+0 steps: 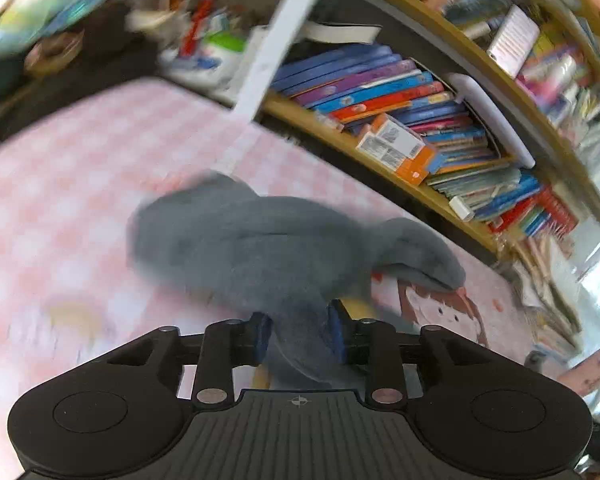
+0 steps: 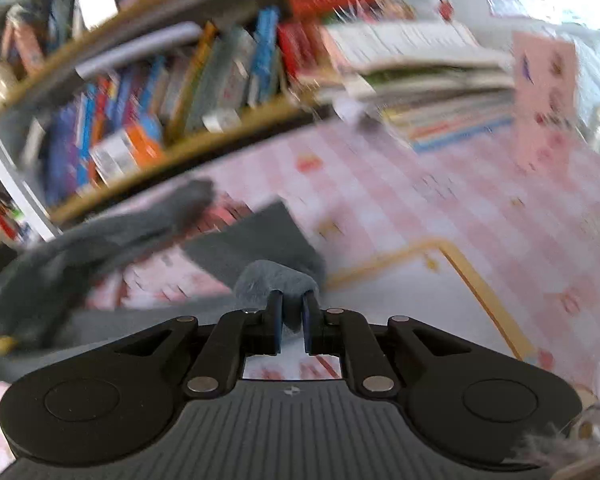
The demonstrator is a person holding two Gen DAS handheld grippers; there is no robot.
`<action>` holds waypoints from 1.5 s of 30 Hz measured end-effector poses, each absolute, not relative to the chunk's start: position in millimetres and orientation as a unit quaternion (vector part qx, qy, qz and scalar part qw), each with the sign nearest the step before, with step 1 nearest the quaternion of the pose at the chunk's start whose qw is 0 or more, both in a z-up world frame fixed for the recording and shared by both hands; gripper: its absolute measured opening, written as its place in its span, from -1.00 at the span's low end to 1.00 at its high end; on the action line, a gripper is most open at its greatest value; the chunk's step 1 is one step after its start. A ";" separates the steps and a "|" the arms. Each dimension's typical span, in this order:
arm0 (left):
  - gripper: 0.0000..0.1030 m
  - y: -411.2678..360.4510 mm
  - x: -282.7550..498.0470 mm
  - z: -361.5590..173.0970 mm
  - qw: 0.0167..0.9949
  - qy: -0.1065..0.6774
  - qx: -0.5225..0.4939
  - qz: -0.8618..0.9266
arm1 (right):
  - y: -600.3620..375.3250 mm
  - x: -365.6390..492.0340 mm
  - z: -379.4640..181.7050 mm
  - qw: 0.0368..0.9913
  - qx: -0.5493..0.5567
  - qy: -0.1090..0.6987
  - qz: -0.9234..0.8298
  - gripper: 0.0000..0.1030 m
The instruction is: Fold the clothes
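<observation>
Grey, fleecy cloth is pinched in both tongs at once. The left gripper [image 1: 300, 336] has its blue pads [image 1: 262, 334] closed on a thick gathered bunch of the grey garment [image 1: 260, 240], and the bulk of it spreads out ahead of those fingers, partly resting on the pink checked sheet [image 1: 80, 152], with one lobe drooping off to the right of them. The right gripper [image 2: 291, 322] is clenched on a small rolled edge of the same garment [image 2: 276, 276]; from there the cloth runs away to its left, and a flat flap lies just beyond its tips on the sheet.

Bookshelves [image 1: 420, 120] stand beyond the far edge of the bed. Both views are smeared with motion blur, so what kind of garment it is I cannot say.

By the look of it the fabric is soft, plush and light, with no stiffness: it sags wherever it is not held and will bunch rather than crease sharply. It looks fuzzy enough not to slip between the pads. Hold at edges or corners rather than thick bunches, I would judge, if a fold is to come out even.
</observation>
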State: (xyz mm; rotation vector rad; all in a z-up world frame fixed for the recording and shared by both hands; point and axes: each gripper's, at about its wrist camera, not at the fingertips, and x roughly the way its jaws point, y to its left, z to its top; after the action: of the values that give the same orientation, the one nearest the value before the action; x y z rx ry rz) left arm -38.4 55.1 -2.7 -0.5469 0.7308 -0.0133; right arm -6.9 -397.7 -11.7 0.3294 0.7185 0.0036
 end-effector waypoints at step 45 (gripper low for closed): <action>0.33 160.7 136.1 46.1 0.851 0.290 -0.433 0.056 | -332.9 -17.9 -35.9 0.907 0.033 0.419 0.010 -0.55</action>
State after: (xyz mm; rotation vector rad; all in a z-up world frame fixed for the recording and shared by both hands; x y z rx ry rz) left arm 136.1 160.7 46.1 -0.9117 0.6113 0.1187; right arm -17.9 -332.9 -35.9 0.0682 0.8653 0.0208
